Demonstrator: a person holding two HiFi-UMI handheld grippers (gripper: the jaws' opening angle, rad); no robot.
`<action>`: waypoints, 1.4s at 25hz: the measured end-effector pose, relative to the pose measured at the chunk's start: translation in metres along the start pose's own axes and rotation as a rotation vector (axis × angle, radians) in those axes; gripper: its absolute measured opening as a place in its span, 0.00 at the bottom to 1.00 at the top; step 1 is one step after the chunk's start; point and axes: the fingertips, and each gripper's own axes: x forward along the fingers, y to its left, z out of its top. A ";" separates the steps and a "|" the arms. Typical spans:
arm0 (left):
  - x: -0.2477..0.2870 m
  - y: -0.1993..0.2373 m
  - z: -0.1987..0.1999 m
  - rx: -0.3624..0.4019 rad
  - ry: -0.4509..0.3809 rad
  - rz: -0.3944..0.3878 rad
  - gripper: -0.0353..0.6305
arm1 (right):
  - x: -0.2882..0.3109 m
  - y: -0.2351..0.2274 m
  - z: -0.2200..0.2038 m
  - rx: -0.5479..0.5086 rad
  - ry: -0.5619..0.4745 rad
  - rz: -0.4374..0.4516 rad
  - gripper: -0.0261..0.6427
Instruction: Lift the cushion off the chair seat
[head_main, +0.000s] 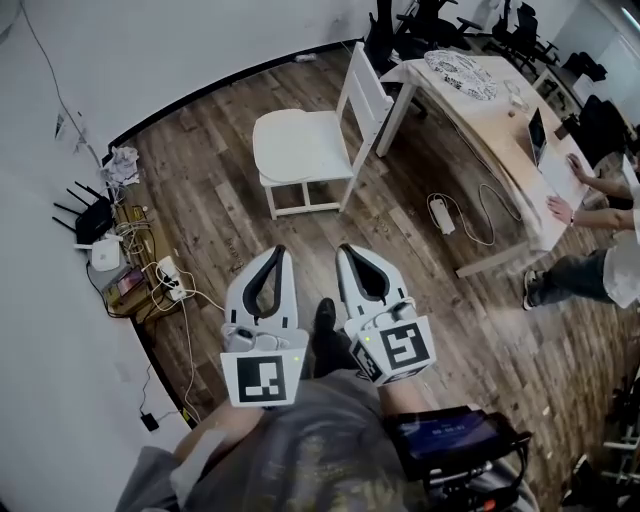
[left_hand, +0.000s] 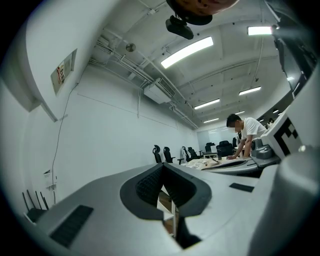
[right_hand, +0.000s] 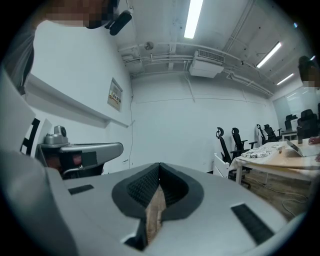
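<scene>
Approach step, nothing grasped yet. The cushion (head_main: 297, 145) lies flat on the seat of the white chair (head_main: 362, 92), well apart from both claws, out ahead across the wood floor (head_main: 200, 190). Cushion and seat are both white, so the line between them is hard to make out; it looks like a rounded pad covering the whole seat.

The left claw (head_main: 279, 250) and right claw (head_main: 346, 249) are side by side close to the person's body, pointing level toward the chair. Both are closed, tips meeting. Only floor and chair show through the gap behind the tips. Neither claw holds or touches anything.

Next move, as I judge it: bring the claws up to the seat, open them, pinch the cushion at its near edge or at two opposite edges, then raise it clear.
</scene>
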 end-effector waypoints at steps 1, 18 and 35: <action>0.008 0.001 -0.002 0.001 0.005 0.000 0.06 | 0.005 -0.005 -0.001 0.002 0.002 -0.001 0.05; 0.160 0.022 -0.019 0.059 0.107 0.035 0.06 | 0.129 -0.110 -0.009 0.071 0.031 0.044 0.05; 0.241 0.039 0.009 0.145 0.053 0.150 0.06 | 0.208 -0.179 0.025 0.086 -0.052 0.126 0.05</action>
